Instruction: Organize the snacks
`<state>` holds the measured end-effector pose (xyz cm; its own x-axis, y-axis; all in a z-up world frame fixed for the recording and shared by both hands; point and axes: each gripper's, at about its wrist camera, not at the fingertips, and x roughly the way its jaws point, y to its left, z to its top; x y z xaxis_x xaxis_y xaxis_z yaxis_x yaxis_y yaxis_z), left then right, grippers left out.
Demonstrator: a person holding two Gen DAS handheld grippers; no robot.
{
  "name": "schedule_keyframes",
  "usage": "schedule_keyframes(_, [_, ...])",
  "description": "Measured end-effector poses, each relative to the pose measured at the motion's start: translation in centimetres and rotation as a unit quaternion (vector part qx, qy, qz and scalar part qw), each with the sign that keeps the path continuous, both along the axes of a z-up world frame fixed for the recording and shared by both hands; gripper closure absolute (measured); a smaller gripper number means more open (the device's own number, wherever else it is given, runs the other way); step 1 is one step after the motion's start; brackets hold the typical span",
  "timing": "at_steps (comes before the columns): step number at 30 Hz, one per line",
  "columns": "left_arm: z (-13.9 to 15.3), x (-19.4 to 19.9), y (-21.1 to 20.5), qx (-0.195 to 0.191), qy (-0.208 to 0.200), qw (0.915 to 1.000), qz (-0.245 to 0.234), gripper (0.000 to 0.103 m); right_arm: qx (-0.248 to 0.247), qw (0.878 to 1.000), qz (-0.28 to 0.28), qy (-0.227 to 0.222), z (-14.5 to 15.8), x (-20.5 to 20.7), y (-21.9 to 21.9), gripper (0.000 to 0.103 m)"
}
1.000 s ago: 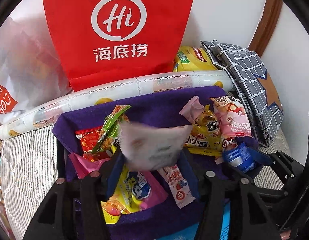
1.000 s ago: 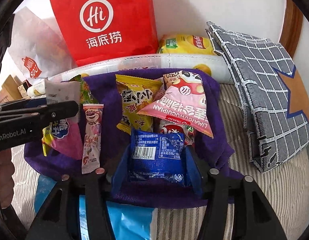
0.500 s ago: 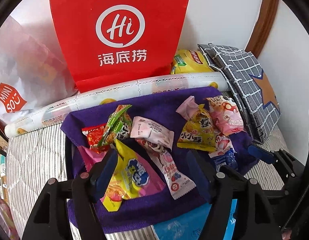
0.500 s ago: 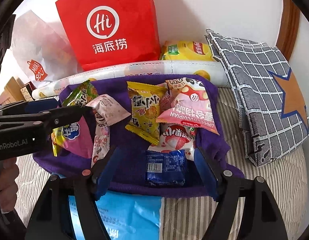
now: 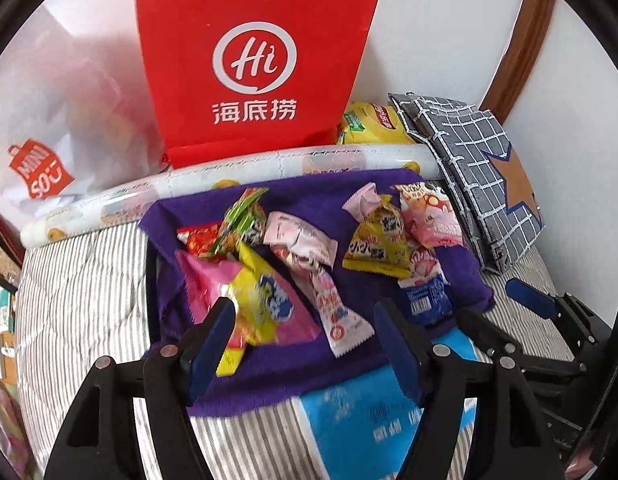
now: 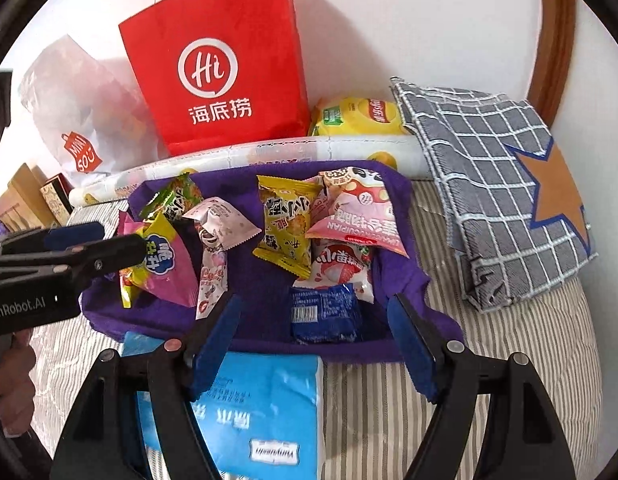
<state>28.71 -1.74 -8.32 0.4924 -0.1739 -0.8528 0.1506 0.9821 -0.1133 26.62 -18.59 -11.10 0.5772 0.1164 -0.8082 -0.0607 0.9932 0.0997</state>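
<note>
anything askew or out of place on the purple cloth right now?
Nothing spilled or torn. The snacks lie in two loose, overlapping heaps on the purple cloth, not rows: the pink-white wrapper sits crumpled atop the left heap, and the blue packet lies alone near the front edge. The cloth is rumpled at its right corner.

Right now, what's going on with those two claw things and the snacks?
Left tool and right tool: both open, jaws just widened, nothing held. Snack packets lie loose on purple cloth; blue packet nearest right tool. Nothing in the way.
</note>
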Motion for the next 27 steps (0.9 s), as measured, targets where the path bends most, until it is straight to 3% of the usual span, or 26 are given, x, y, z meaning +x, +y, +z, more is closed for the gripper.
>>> schedule_keyframes(9, [2.3, -5.1, 1.4, -0.012, -0.009, 0.9998, 0.013, 0.021, -0.01, 0.999, -0.029, -0.017, 3.4, -4.5, -0.1, 0.027])
schedule_keyframes(22, [6.9, -15.0, 2.3, -0.016, -0.069, 0.9968, 0.036, 0.011, -0.009, 0.997, -0.048, -0.059, 9.0, -14.7, -0.5, 0.027])
schedule_keyframes(25, [7.6, -17.3, 2.2, -0.015, -0.082, 0.9957, 0.039, 0.01, -0.008, 0.996, -0.058, -0.067, 9.7, -17.2, -0.8, 0.012])
schedule_keyframes(27, [8.0, -18.8, 2.0, -0.012, -0.091, 0.9949, 0.043, 0.009, -0.012, 0.995, -0.058, -0.08, 10.1, -18.9, -0.8, 0.01])
